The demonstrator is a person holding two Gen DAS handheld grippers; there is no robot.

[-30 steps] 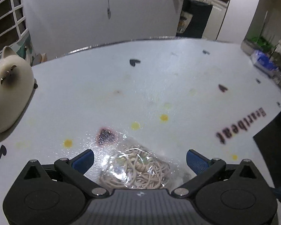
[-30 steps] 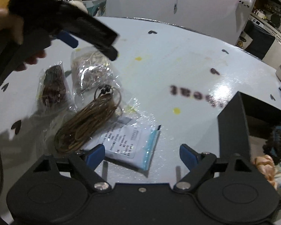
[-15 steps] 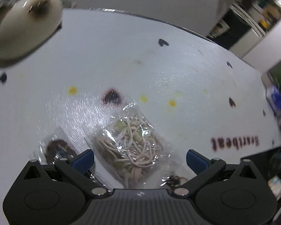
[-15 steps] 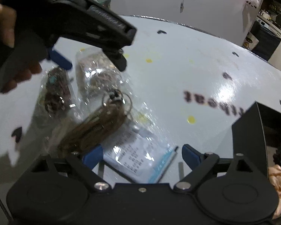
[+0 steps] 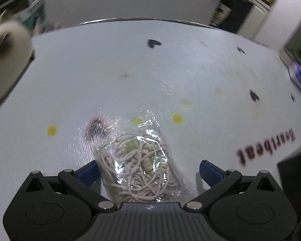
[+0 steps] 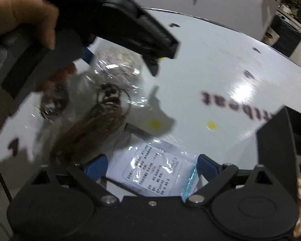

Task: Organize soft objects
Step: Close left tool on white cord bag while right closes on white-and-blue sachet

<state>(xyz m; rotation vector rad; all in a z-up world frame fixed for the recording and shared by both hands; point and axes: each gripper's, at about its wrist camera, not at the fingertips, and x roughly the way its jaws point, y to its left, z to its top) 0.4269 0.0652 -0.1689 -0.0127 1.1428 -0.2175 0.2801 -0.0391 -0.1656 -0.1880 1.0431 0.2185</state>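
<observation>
White bench (image 5: pixel 170 70), printed with dark hearts, yellow dots and the word "Heartbeat", carrying several clear packets. Left gripper (image 5: pixel 148 170), fingers released and spread, straddles the bag of pale cord (image 5: pixel 138 166) without pressing it. Right gripper (image 6: pixel 151 166), whose jaws have just been opening, stands wide over the labelled packet (image 6: pixel 156 170), which lies untouched between its fingers. Beside it lies the brown cord coil (image 6: pixel 94 128); a cream cat figure (image 5: pixel 4 60) sits at the bench's edge.
</observation>
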